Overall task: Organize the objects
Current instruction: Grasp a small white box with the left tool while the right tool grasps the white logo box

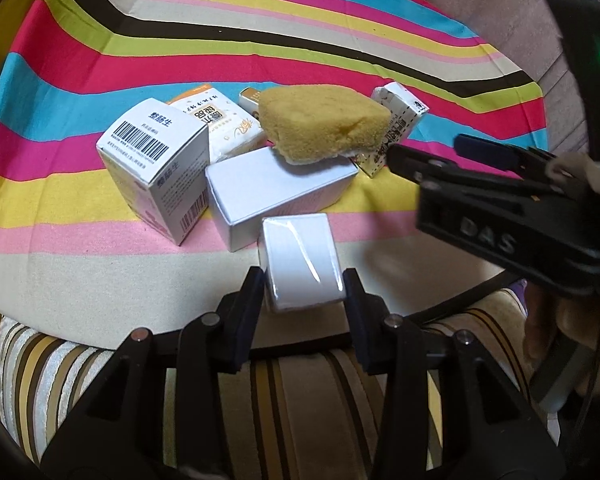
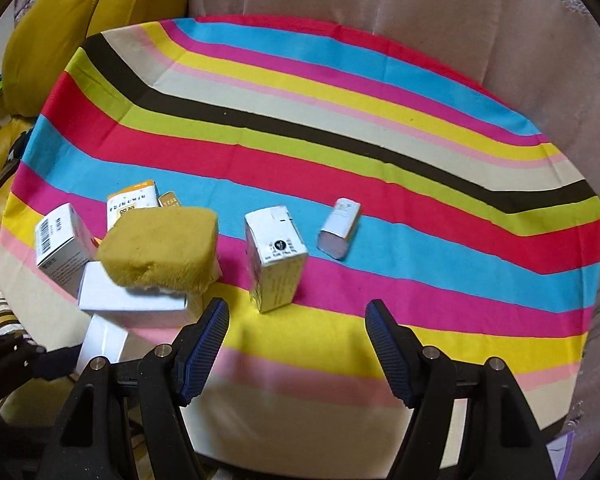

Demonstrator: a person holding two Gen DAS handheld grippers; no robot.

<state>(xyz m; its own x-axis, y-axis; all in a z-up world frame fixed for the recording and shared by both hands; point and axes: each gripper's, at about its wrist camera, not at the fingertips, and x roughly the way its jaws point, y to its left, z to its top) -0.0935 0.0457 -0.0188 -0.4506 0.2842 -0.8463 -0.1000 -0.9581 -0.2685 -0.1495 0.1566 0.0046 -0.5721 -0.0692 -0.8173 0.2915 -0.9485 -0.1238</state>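
Glossy film-wrapped box (image 1: 298, 262), porous yellow sponge (image 1: 324, 122), matt striped cloth (image 1: 300, 40)

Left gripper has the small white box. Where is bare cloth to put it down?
Free: the far stripes of the striped cloth beyond all boxes, and the near right, right of the upright box and small tube-like pack. Crowded: the left cluster around the sponge and barcode box.
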